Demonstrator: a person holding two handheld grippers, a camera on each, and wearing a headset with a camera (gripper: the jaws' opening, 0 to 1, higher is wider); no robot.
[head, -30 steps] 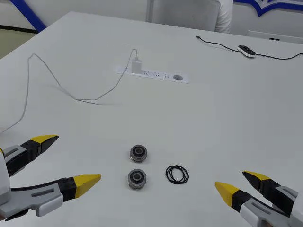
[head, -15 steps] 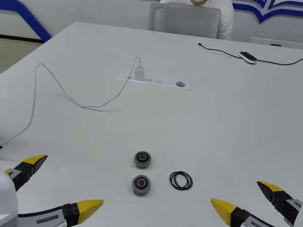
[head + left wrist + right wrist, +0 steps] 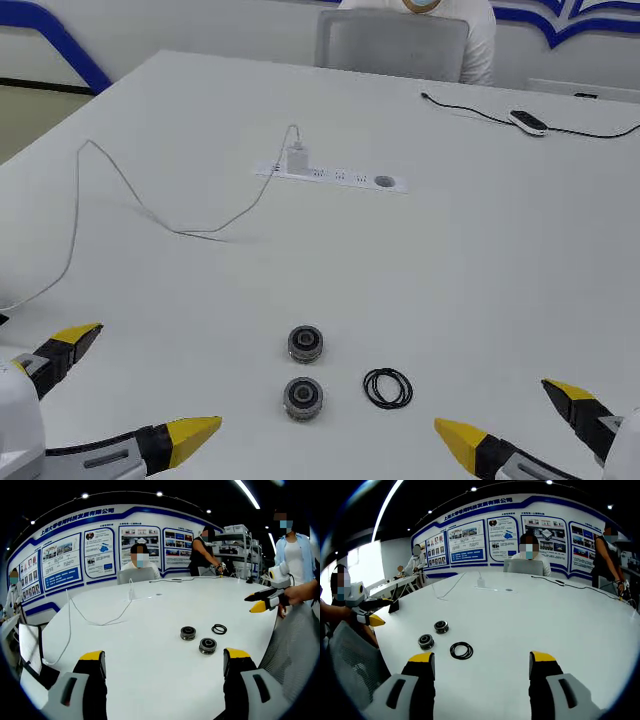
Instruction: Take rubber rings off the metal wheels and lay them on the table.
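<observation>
Yellow tips cap both jaws of the left gripper (image 3: pixel 145 385), which are spread wide apart with nothing between them; it hovers above the white table (image 3: pixel 450 260). The right gripper (image 3: pixel 505 412) is the same, its yellow-tipped jaws parted and empty.

Between the two grippers, ahead of their tips, sit two metal wheels. The nearer wheel (image 3: pixel 303 397) lies closest to the left gripper's inner fingertip (image 3: pixel 195 436), and the farther wheel (image 3: pixel 305 343) stands just beyond it, the two close but apart. Toward the right gripper from the nearer wheel, a few thin black rubber rings (image 3: pixel 387 388) lie flat on the table, overlapping each other, near the wheels but touching neither. Whether any ring is on either wheel is too small to tell.

Well beyond the wheels, a white power strip (image 3: pixel 330 175) is set into the tabletop with a white charger (image 3: pixel 297 158) plugged in; its white cable (image 3: pixel 120 190) loops off past the left gripper's side. At the far edge stand a grey chair (image 3: pixel 390 42) and a black cable (image 3: pixel 470 108).
</observation>
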